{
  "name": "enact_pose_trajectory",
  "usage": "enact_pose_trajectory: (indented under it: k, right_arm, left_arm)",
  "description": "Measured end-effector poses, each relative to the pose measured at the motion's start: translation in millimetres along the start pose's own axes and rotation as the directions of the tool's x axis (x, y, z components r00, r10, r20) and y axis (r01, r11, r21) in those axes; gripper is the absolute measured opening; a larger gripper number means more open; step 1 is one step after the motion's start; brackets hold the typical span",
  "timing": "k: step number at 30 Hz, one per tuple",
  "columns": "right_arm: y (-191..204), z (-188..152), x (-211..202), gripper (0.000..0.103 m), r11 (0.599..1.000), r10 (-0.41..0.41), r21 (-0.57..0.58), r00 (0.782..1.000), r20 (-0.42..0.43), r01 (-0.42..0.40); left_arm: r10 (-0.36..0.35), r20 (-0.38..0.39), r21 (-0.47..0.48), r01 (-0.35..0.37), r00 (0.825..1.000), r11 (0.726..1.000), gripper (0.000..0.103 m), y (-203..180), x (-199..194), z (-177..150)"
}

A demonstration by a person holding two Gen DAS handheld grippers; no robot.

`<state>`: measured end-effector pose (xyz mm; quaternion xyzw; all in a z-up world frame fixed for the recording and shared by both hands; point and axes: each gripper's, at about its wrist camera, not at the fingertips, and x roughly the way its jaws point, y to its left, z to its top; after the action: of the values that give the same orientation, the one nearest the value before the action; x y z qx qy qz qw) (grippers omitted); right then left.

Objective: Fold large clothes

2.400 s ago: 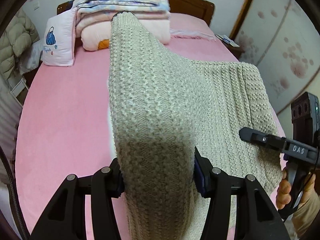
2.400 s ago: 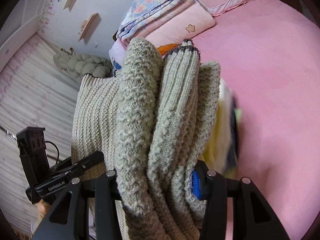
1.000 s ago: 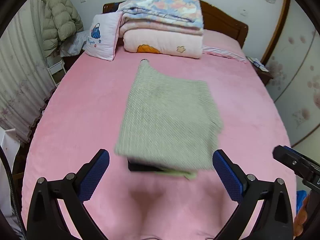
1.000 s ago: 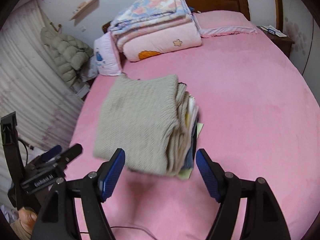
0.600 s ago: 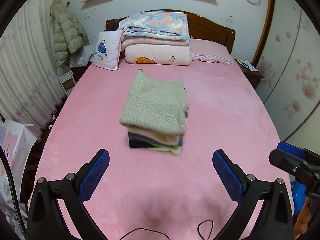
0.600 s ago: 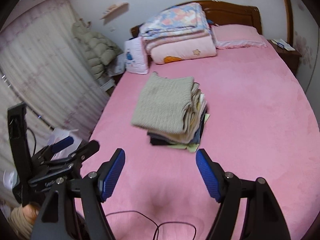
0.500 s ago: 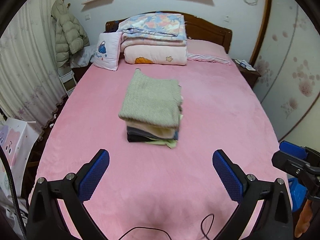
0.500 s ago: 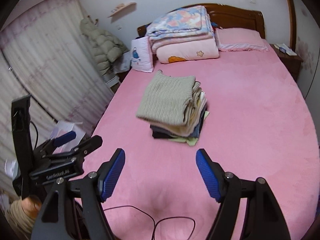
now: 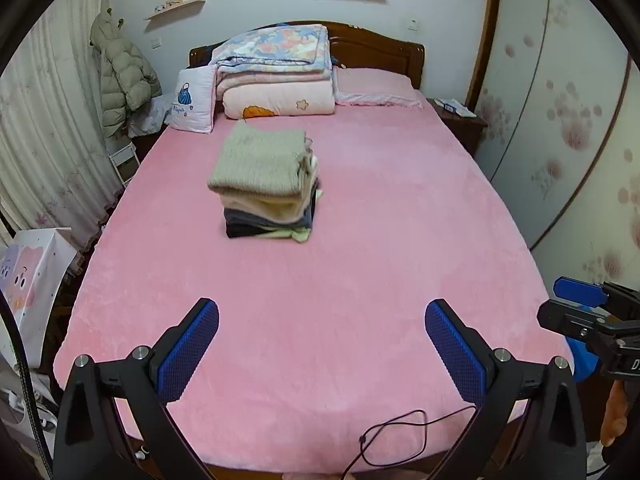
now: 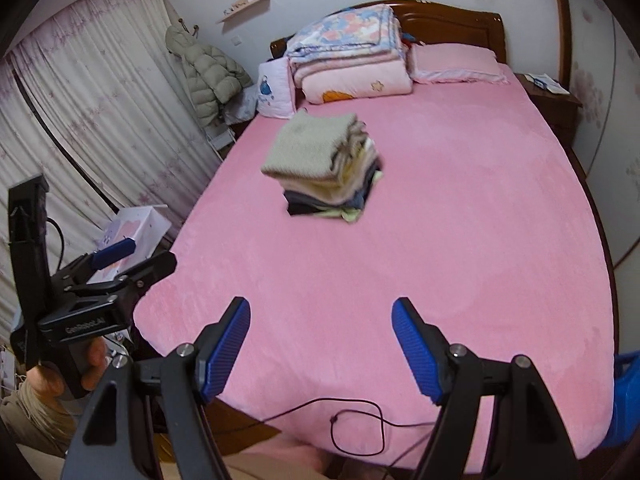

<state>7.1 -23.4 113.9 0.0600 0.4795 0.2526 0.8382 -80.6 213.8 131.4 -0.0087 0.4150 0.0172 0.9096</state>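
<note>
A folded beige knit sweater (image 9: 260, 160) lies on top of a stack of folded clothes (image 9: 266, 216) in the middle of the pink bed (image 9: 360, 280). The sweater (image 10: 312, 148) and stack (image 10: 332, 196) also show in the right wrist view. My left gripper (image 9: 320, 344) is open and empty, far back over the foot of the bed. My right gripper (image 10: 320, 344) is open and empty too, also at the foot. The left gripper shows in the right wrist view (image 10: 120, 260), the right gripper in the left wrist view (image 9: 580, 308).
Folded quilts (image 9: 276, 72) and pillows (image 9: 192, 100) lie at the headboard. A thin dark cord (image 9: 400, 436) lies on the bed's front edge. A puffy coat (image 9: 120, 76) and curtains are on the left, a nightstand (image 9: 460, 116) and wardrobe on the right.
Both grippers let go of the knit sweater, leaving it folded on the stack, opened, and pulled back to the foot of the bed.
</note>
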Motion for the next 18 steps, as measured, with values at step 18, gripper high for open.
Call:
enact_pose_trajectory:
  k: [18]
  right_arm:
    - [-19, -90, 9, 0.074, 0.982, -0.187, 0.049, 0.979, 0.08, 0.184]
  left_arm:
    - [0.085, 0.003, -0.053, -0.085, 0.996, 0.995, 0.103, -54, 26, -72]
